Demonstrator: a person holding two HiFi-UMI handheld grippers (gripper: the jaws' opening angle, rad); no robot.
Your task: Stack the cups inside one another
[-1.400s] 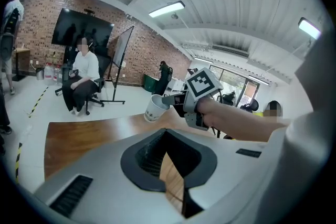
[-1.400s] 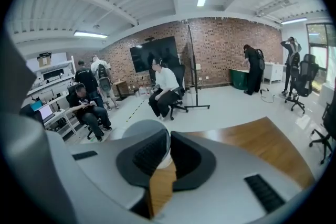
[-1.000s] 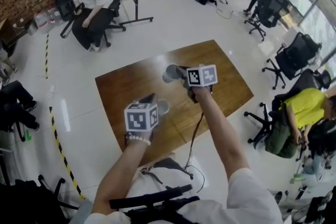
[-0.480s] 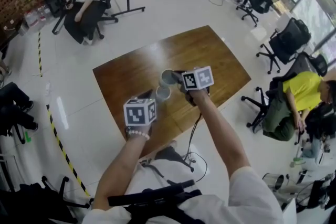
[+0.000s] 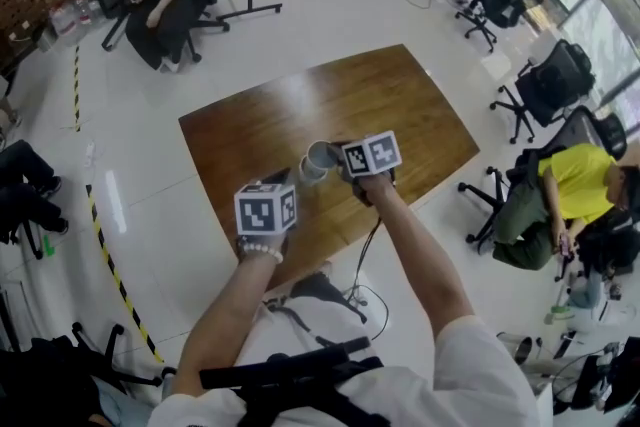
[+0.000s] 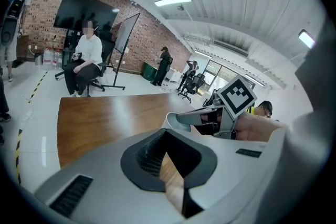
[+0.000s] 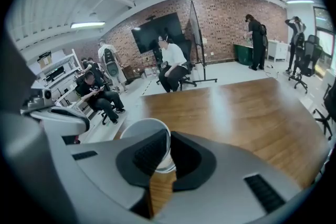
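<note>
Two hand-held grippers over the table [image 5: 400, 105]. Nearest, left hand-held gripper [image 6: 169, 160]: jaws slightly apart, nothing between them. Beyond, right hand-held gripper [image 7: 167, 155]: clamped on the wall of a white cup [image 7: 143, 131]. Second cup [image 5: 311, 174] just beneath, partly hidden; seating unclear. We judge nesting in hand; next, press down, then release.

From the head, the left tool [image 5: 276, 189] has its jaws hidden behind its own marker cube [image 5: 266, 209]. The white paper cup [image 5: 318, 158] is half covered by the right tool [image 5: 340, 158], and it is too small to tell whether another cup sits inside. The person's arms [image 5: 415, 245] cover the near edge of the brown wooden bench [image 5: 400, 110].
</note>
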